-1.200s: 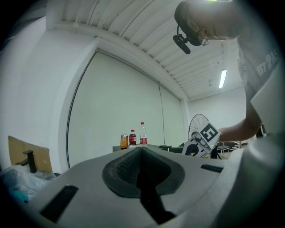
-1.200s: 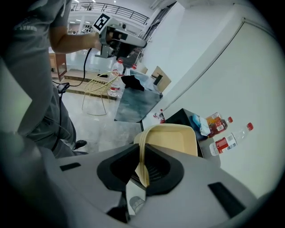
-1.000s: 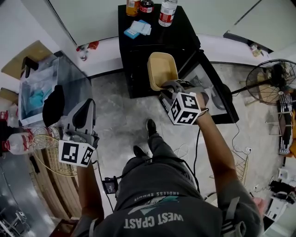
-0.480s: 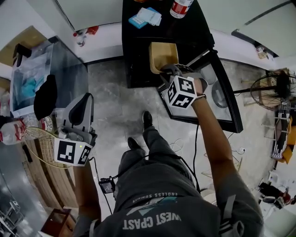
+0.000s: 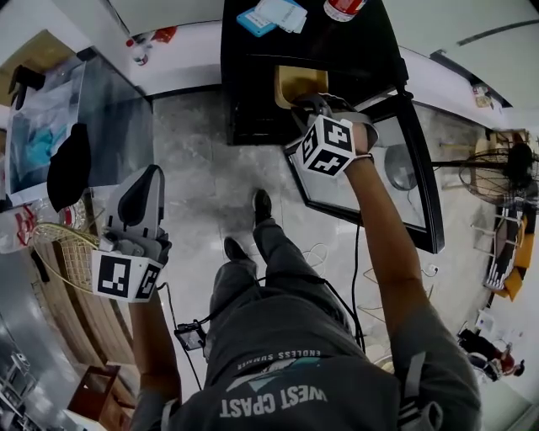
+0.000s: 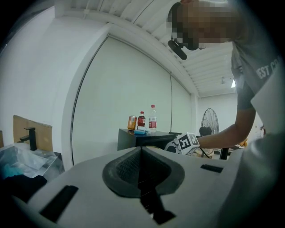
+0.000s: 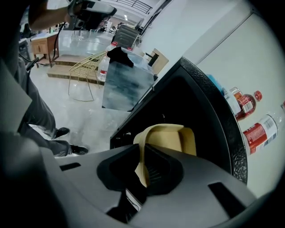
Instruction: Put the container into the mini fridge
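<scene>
A tan open container (image 5: 298,85) (image 7: 171,139) is held by its near rim in my right gripper (image 5: 312,108) (image 7: 143,167), which is shut on it. The container sits partly inside the dark opening of the black mini fridge (image 5: 253,93) (image 7: 191,107). The fridge's glass door (image 5: 396,168) stands swung open to the right. My left gripper (image 5: 139,202) (image 6: 140,171) hangs far off at the lower left, shut with nothing between its jaws. In the left gripper view, the fridge (image 6: 138,138) shows in the distance.
On the fridge top stand bottles (image 7: 249,120) (image 6: 147,121) and a blue packet (image 5: 271,15). A glass-topped cabinet (image 5: 93,109) stands to the left, a wire basket (image 5: 63,252) by the left gripper. A floor fan (image 5: 505,164) is at the right. A cable (image 5: 337,261) trails on the floor.
My right gripper has carried the container forward, deeper into the fridge opening. The left gripper has stayed at the lower left, still shut.
</scene>
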